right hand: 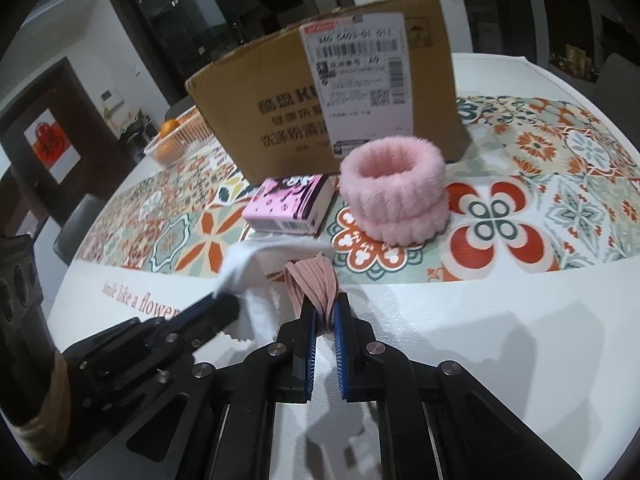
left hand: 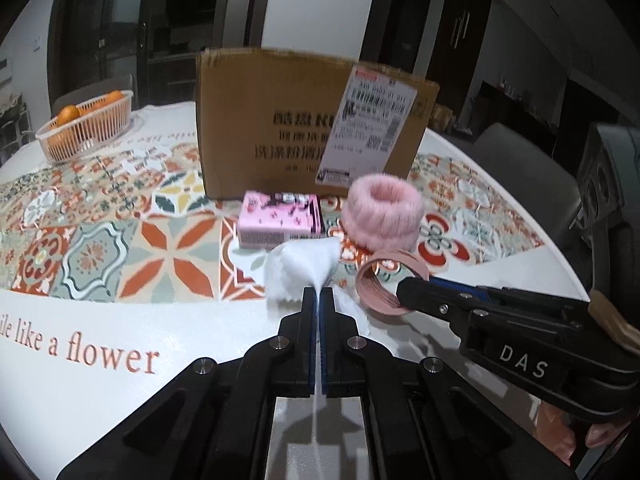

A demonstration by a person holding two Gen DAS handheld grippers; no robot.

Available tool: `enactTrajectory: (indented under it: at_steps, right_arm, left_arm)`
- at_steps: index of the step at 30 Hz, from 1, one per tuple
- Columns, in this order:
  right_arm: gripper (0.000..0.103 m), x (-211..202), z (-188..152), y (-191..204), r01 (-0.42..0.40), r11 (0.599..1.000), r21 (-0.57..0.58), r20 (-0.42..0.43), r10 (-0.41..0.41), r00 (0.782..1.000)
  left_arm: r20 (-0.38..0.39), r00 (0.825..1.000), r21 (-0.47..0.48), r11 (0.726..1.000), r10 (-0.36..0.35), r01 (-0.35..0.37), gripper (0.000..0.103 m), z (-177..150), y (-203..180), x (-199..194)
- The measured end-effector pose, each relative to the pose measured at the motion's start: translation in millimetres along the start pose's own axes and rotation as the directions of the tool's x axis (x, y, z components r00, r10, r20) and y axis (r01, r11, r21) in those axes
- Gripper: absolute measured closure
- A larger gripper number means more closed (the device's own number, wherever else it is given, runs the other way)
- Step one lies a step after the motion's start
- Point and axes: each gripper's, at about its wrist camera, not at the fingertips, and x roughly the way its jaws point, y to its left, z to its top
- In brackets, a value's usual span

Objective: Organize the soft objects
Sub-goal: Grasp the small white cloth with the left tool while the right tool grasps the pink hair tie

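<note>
One round table (left hand: pixel 80 320) is seen, covered by a white cloth printed with coloured tile patterns and the words "like a flower". On it one brown cardboard box (left hand: pixel 272 120) is stood upright, with one white shipping label (left hand: pixel 372 120) stuck to its front. One pale plastic lattice basket (left hand: pixel 86 126) is set well apart to the left of the box, and at least two oranges (left hand: pixel 68 114) are counted in it.

Two fluffy pink fabric bands (right hand: pixel 394 188) are stacked one on the other just in front of the box (the stack reads as a short furry tube with an open middle). One small pink printed carton (right hand: pixel 290 204) is laid beside the stack, near the box's foot.

One white soft cloth (left hand: pixel 304 264) is pinched by the left gripper (left hand: pixel 319 300), whose fingers are clenched on a thin fold of it; the cloth is bunched above the tips and partly draped onto the tablecloth, in front of the pink carton.

One dusty-pink ribbed elastic band (right hand: pixel 314 284) is grasped by the right gripper (right hand: pixel 325 312), its strands gathered between the blue pads; from the left wrist view its free part is seen as an open loop just beside the white cloth.
</note>
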Motion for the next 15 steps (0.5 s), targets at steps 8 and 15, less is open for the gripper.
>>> enactTrajectory:
  at_steps: [8, 15]
  right_arm:
    - [0.093, -26.2, 8.8, 5.8, 0.011, 1.000, 0.001, 0.079, -0.011, 0.997]
    - [0.093, -48.2, 20.1, 14.2, 0.007, 1.000, 0.000, 0.147, -0.007, 0.989]
  left_arm:
    - [0.087, 0.996, 0.008, 1.000, -0.004, 0.003, 0.100, 17.0, -4.2, -23.9]
    - [0.157, 0.988, 0.009, 1.000, -0.016, 0.015, 0.100, 32.8, -5.1, -44.1]
